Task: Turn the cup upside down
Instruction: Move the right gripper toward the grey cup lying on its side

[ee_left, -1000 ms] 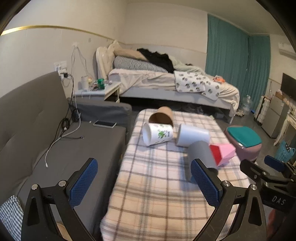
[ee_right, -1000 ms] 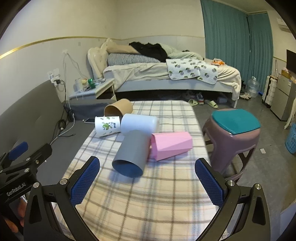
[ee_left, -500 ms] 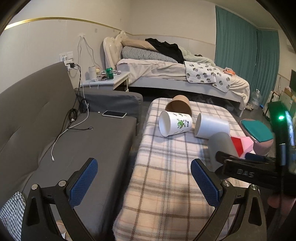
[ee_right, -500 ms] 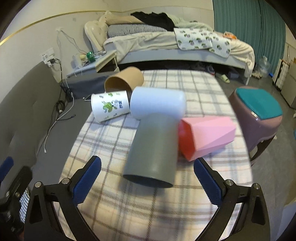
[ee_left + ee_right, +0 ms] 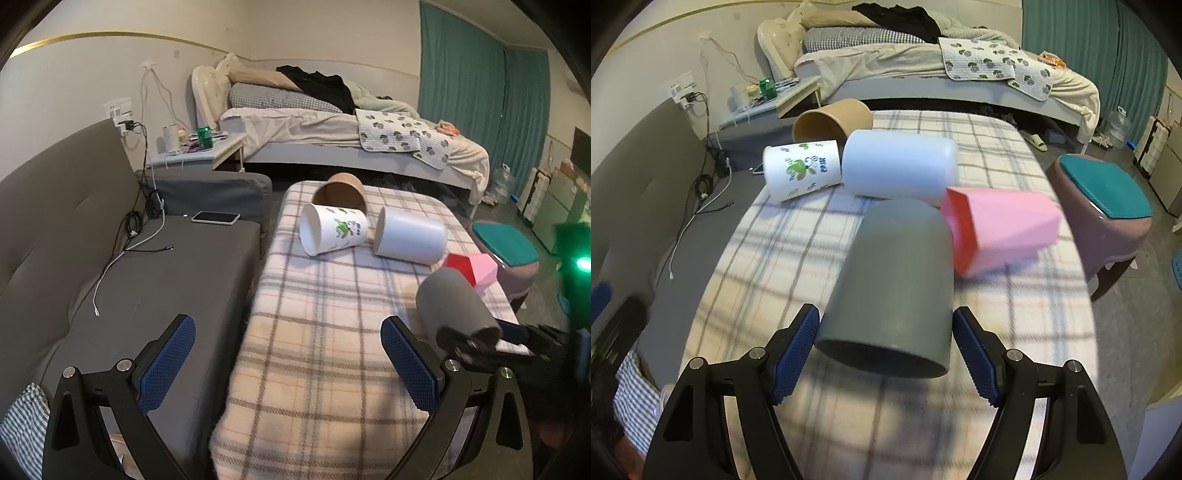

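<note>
A grey cup [image 5: 894, 284] lies on its side on the plaid blanket [image 5: 768, 258], its open mouth facing me. My right gripper [image 5: 886, 350] has its blue pads on both sides of the cup's mouth end, closing on it. In the left wrist view the grey cup [image 5: 452, 304] lies at the right with the right gripper's fingers [image 5: 469, 341] around it. My left gripper [image 5: 288, 369] is open and empty above the blanket's near left edge. A pink cup [image 5: 1001, 229], a plain white cup [image 5: 897, 166], a white printed cup [image 5: 801, 170] and a brown cup [image 5: 831, 118] also lie on their sides.
A grey sofa [image 5: 147, 280] with a phone [image 5: 216, 218] and cables runs along the left of the blanket. A purple stool with a teal top [image 5: 1104, 195] stands to the right. A bed [image 5: 351, 136] and a bedside table [image 5: 199, 151] are behind.
My right gripper has moved forward and down to the grey cup and narrowed around its mouth end. The left gripper has shifted left and stayed open.
</note>
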### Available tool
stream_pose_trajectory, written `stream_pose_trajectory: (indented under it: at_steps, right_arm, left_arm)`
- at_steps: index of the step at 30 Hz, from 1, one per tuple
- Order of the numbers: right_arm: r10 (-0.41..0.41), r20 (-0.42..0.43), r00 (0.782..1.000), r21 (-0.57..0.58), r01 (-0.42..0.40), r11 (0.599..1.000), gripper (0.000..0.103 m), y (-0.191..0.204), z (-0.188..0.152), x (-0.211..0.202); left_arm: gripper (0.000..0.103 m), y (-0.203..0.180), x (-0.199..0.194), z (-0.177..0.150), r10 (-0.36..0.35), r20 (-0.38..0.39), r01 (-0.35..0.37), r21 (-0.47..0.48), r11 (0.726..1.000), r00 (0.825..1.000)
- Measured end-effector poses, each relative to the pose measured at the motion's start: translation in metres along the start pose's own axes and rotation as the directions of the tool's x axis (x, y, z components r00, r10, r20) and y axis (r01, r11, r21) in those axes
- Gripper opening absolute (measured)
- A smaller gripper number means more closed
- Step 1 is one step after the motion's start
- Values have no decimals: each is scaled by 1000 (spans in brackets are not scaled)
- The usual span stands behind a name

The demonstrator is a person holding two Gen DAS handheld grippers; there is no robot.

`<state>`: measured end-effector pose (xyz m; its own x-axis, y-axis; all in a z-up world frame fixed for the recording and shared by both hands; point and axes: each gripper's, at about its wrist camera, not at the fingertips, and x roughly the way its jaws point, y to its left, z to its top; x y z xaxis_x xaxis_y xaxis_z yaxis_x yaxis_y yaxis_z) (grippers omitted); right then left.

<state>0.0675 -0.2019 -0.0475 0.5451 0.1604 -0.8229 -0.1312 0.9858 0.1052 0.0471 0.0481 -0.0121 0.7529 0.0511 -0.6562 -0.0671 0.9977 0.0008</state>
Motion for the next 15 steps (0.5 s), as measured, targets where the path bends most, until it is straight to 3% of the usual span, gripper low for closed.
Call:
stream_pose_trajectory:
  at_steps: [10, 15]
  right_arm:
    - [26, -37, 999, -4, -26, 1000, 74, 2, -67, -43]
    - [58, -19, 998, 18, -58, 998, 74, -3, -71, -44]
  left_arm:
    - [103, -14, -11, -3, -41, -6, 41, 9, 999, 999]
    - [103, -24, -11, -5, -46, -20, 47, 30, 998, 999]
